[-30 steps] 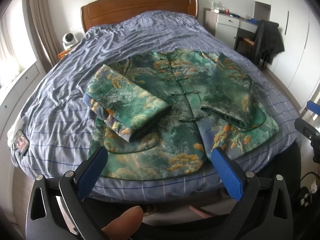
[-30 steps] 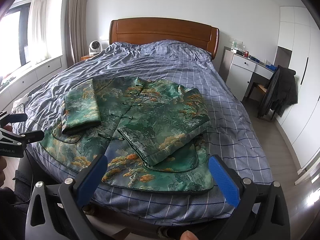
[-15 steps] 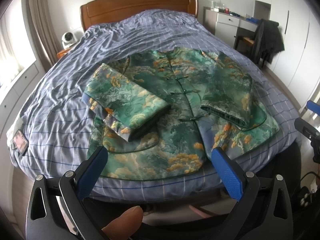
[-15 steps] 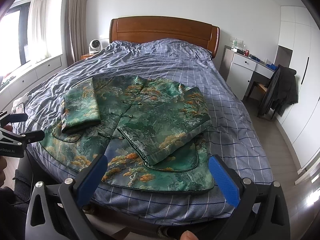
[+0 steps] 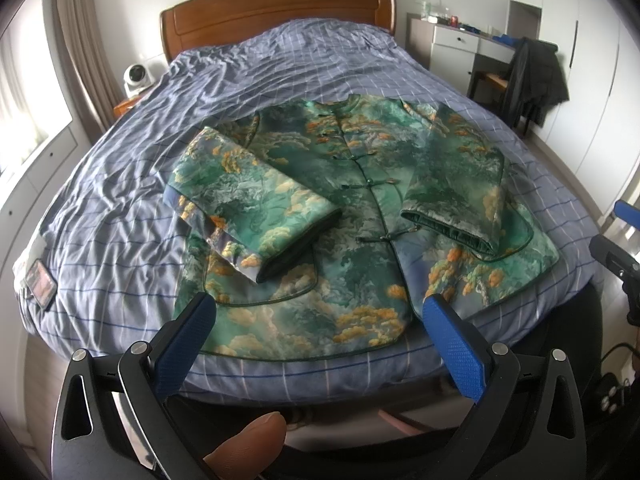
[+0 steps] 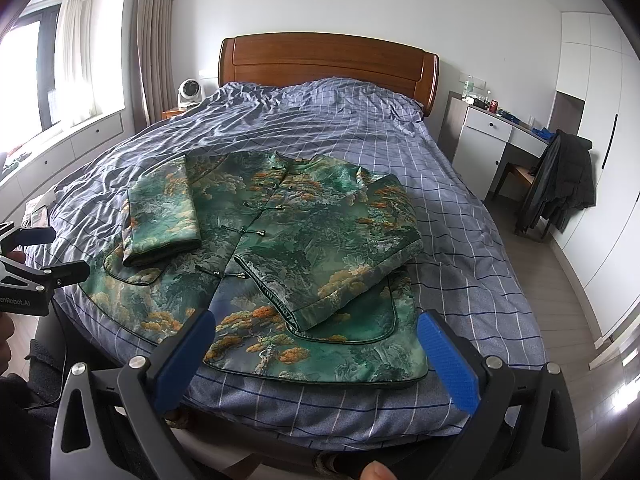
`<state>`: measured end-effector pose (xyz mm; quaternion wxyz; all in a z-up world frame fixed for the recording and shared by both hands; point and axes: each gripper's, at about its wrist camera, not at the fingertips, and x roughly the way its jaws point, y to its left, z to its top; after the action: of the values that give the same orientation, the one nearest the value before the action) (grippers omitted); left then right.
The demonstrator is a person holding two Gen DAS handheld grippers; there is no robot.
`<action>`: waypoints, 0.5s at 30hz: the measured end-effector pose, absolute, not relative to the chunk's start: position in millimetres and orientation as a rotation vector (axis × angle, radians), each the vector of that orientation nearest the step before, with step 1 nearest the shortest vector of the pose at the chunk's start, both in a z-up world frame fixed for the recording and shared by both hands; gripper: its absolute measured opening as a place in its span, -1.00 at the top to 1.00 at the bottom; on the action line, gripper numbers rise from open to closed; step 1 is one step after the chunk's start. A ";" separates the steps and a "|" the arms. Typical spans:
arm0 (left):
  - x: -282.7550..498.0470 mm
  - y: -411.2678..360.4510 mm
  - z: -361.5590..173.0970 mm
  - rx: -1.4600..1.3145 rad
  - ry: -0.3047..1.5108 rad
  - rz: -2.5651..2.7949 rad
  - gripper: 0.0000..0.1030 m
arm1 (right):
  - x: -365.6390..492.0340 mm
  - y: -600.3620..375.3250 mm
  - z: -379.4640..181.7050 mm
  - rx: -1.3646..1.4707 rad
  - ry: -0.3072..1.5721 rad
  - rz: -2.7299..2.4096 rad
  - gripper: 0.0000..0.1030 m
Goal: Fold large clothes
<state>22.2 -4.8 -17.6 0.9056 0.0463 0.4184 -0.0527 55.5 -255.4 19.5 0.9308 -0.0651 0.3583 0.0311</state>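
The jacket (image 5: 352, 216) lies flat on the bed (image 5: 120, 208), front side up and buttoned, near the foot edge, with both sleeves already folded in over the chest. Nearest to me, my left gripper (image 5: 316, 312) hangs above the hem with its blue fingers wide apart and nothing between them, and my right gripper (image 6: 316, 336) waits the same way over the right corner of the hem, also wide and empty. I judge the next step is to take the hem and bring it up toward the collar. The fabric looks padded and a little slippery, so if I pinch only the top layer, the back layer can stay behind and the fold becomes crooked. The left sleeve (image 5: 256, 208) lies at an angle and its cuff stands a bit open, so it can slide off when the hem is lifted. The right sleeve (image 6: 332, 256) is thick and may roll outward. The hem is close to the bed edge, so a careless pull can drag the jacket off. Farther away I see a small card (image 5: 40, 286) on the left part of the cover, a white fan (image 6: 190, 92) by the headboard (image 6: 328, 60), and a dark coat (image 6: 560, 184) on a chair beside the desk (image 6: 492, 128); none of them stands in my way.
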 end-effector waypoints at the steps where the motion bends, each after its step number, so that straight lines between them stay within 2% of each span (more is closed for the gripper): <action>1: 22.0 -4.9 -17.9 0.096 0.864 -0.108 -0.99 | 54.9 -255.6 18.3 -0.134 0.733 0.064 -1.00; 15: 22.7 -4.2 -17.2 0.096 0.864 -0.110 -0.99 | 55.9 -255.8 19.7 -0.133 0.735 0.064 -1.00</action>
<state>22.7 -4.2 -17.2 0.9055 0.0463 0.4185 -0.0531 55.9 -255.7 19.7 0.9306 -0.0650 0.3590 0.0312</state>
